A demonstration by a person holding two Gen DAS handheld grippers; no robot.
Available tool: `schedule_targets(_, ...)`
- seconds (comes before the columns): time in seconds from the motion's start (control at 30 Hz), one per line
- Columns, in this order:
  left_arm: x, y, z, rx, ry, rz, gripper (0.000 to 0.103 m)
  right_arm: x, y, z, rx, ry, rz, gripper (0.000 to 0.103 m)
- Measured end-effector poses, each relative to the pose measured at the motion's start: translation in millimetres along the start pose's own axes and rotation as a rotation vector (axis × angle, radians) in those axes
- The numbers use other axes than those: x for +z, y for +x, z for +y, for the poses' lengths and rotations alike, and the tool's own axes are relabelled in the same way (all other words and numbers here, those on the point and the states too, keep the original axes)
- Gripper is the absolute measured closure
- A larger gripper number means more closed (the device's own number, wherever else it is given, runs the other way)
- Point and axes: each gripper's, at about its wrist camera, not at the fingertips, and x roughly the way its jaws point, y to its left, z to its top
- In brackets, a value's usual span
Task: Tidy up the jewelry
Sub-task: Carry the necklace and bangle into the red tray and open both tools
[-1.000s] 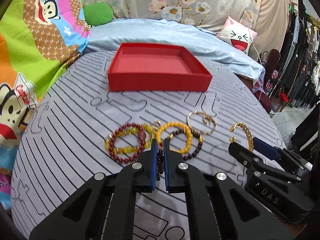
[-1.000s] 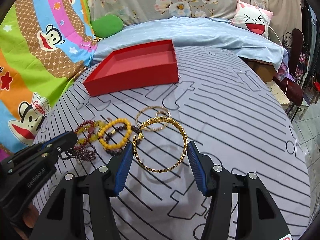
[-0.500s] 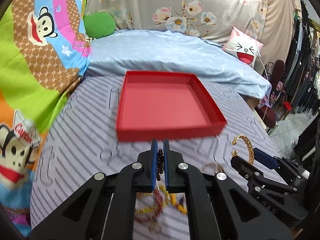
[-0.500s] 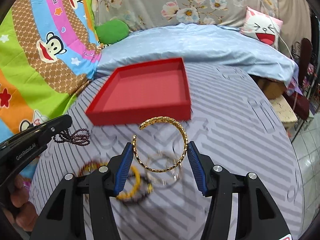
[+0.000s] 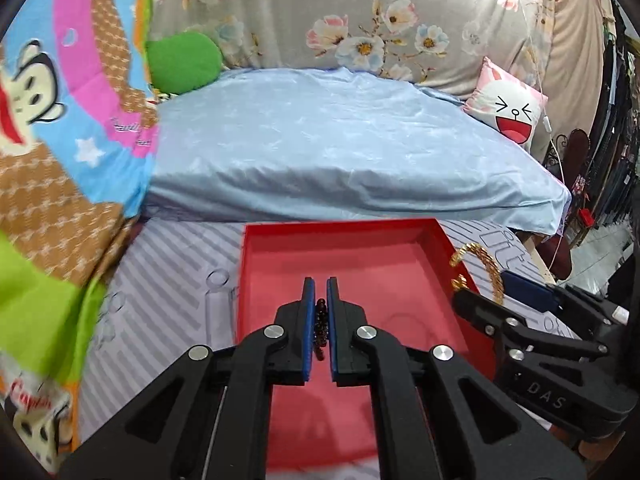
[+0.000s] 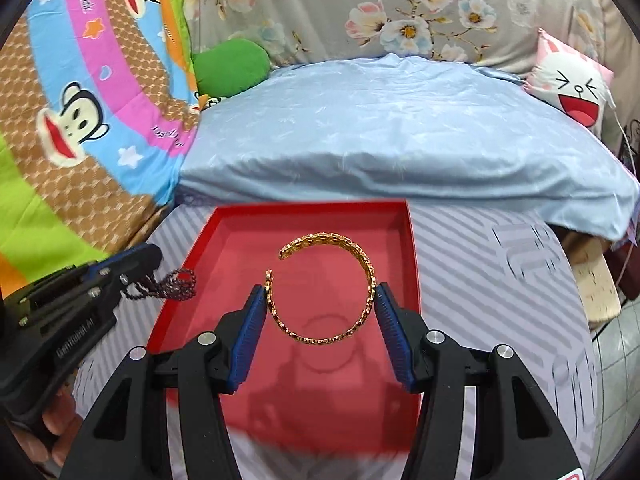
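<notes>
A red tray point(image 5: 360, 256) point(image 6: 240, 248) lies on the grey striped mat, empty inside. My left gripper point(image 5: 320, 292) is shut on a dark beaded bracelet point(image 5: 320, 320) and holds it above the tray; the bracelet dangles from its tips in the right wrist view point(image 6: 172, 286). My right gripper point(image 6: 320, 300) is shut on an open gold chain bangle point(image 6: 324, 284), held above the tray's middle. The bangle and right gripper also show at the tray's right edge in the left wrist view point(image 5: 484, 268).
A bed with a light blue sheet point(image 5: 340, 152) lies just beyond the tray. A colourful cartoon blanket point(image 6: 80, 120) hangs at the left. A green cushion point(image 6: 232, 64) and a pink face pillow point(image 5: 508, 108) sit at the back. The table edge drops off at right.
Both grippers have lifted their bracelets off the mat and moved forward over the red tray. The other bracelets on the mat have passed out of view.
</notes>
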Motion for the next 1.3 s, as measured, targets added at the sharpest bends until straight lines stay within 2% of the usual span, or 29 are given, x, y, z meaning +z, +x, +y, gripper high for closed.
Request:
schedule_targets(0.23, 20, 63, 0, 0.023, 0.035, 0.060, 0.097, 29, 60, -6, -0.002, -0.002, 0.083, 0.049)
schedule_targets(0.53, 24, 109, 4, 0.036, 0.032, 0.117, 0.097, 29, 106, -12, -0.028, 0.011, 0.166, 0.049)
schedule_targets(0.8, 28, 134, 7, 0.047, 0.010, 0.149, 0.097, 30, 116, -19, -0.050, 0.016, 0.189, 0.049)
schedule_targets(1.03, 22, 140, 10, 0.067, 0.014, 0.152, 0.096, 29, 116, -16, -0.070, 0.001, 0.181, 0.049)
schedule_targets(1.13, 21, 140, 13, 0.068, -0.003, 0.155, 0.087, 28, 115, -15, -0.081, -0.003, 0.176, 0.049)
schedule_targets(1.3, 18, 138, 13, 0.056, 0.002, 0.152, 0.079, 22, 111, -9, -0.107, -0.035, 0.165, 0.048)
